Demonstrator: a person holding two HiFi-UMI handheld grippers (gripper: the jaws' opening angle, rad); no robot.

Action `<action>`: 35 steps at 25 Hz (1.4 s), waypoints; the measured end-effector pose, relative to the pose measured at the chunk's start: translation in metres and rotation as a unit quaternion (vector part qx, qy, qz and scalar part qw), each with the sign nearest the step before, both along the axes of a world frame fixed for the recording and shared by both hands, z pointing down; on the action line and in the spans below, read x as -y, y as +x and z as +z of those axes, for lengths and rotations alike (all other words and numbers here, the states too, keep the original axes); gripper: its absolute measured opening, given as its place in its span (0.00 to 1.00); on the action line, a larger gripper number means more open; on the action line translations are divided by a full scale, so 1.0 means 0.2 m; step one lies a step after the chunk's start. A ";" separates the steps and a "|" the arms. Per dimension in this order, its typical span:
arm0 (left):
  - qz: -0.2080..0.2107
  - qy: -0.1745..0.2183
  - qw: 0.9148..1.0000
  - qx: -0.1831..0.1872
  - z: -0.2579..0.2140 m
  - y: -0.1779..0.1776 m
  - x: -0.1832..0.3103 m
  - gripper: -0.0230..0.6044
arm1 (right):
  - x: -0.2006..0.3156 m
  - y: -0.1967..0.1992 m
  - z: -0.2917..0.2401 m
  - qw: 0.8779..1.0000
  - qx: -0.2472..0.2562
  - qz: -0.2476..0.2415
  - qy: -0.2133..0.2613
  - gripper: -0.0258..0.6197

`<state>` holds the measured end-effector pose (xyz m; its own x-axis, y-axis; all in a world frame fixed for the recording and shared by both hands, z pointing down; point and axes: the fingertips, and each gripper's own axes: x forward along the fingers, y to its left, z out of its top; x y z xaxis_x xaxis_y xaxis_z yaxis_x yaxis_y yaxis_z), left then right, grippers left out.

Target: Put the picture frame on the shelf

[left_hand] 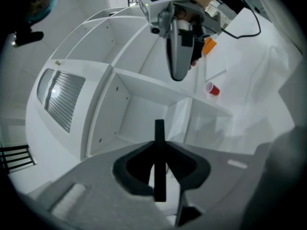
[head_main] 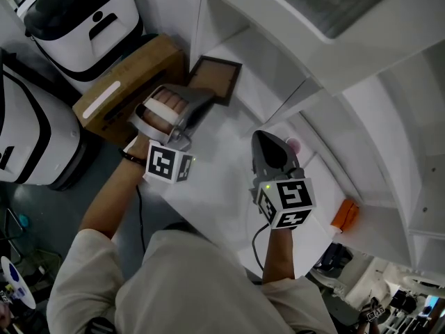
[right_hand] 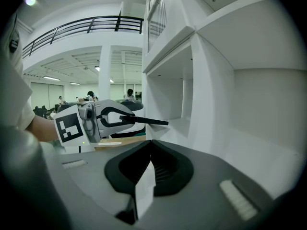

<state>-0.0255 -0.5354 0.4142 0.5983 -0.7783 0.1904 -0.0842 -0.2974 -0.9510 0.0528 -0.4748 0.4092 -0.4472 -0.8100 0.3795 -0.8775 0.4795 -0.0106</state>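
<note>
The picture frame (head_main: 217,77) is dark brown with a dark panel. My left gripper (head_main: 201,99) is shut on its near edge and holds it over the white tabletop in front of the white shelf (head_main: 292,44). In the left gripper view the frame (left_hand: 159,133) stands edge-on between the jaws, facing the open shelf compartments (left_hand: 144,85). The right gripper view shows the frame (right_hand: 153,122) level, reaching toward the shelf's (right_hand: 211,80) lower compartment. My right gripper (head_main: 261,139) is to the right, jaws shut and holding nothing, pointed at the shelf.
A small red cup (left_hand: 212,89) and an orange object (head_main: 345,215) sit on the table near the shelf to the right. A cardboard box (head_main: 125,89) and white bins (head_main: 83,19) stand to the left of the table.
</note>
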 end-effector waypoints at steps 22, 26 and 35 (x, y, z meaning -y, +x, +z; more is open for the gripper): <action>-0.005 -0.042 0.999 -0.022 0.08 -0.01 0.07 0.15 | -0.01 0.00 0.00 1.000 0.004 0.013 -0.002 0.05; -0.006 -0.048 0.999 -0.014 0.11 -0.01 0.08 0.15 | -0.01 0.00 0.00 1.000 0.006 0.013 -0.004 0.05; -0.003 -0.056 0.998 -0.008 0.14 -0.01 0.13 0.15 | 0.02 -0.01 0.00 1.000 0.004 0.016 -0.004 0.05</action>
